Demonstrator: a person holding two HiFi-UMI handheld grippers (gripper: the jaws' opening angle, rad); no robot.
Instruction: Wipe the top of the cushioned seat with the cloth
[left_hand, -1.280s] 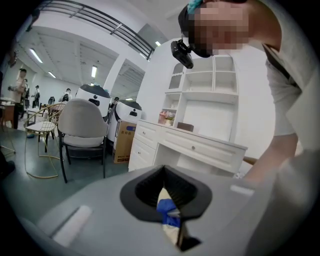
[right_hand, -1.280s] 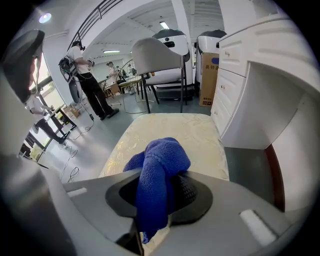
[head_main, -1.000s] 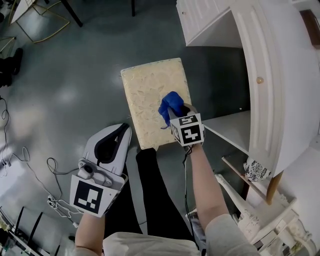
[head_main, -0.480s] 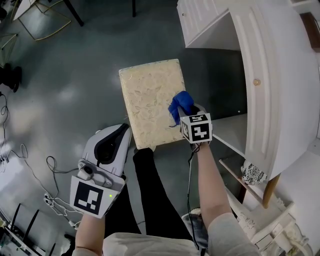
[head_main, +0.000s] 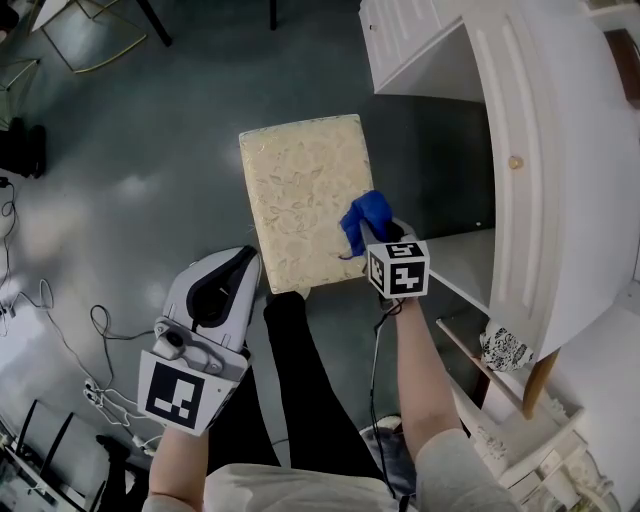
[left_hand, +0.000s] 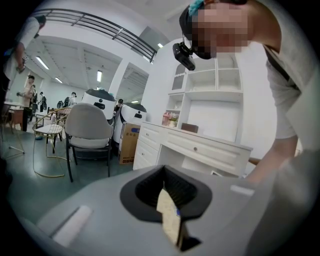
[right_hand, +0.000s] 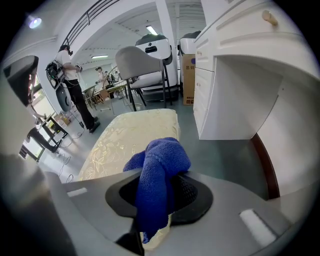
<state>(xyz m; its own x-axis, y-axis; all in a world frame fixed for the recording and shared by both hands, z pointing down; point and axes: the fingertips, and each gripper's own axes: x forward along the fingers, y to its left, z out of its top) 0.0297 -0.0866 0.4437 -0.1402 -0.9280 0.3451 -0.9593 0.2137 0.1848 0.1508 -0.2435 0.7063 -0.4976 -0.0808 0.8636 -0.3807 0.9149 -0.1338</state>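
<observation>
The right gripper (head_main: 372, 232), jaws clamped on the blue cloth (head_main: 362, 215), is at the right edge of the cushioned seat (head_main: 296, 190) — any drift further right could carry the cloth off the top — while the left gripper (left_hand: 169, 220), jaws together and empty, hangs near-left.
</observation>
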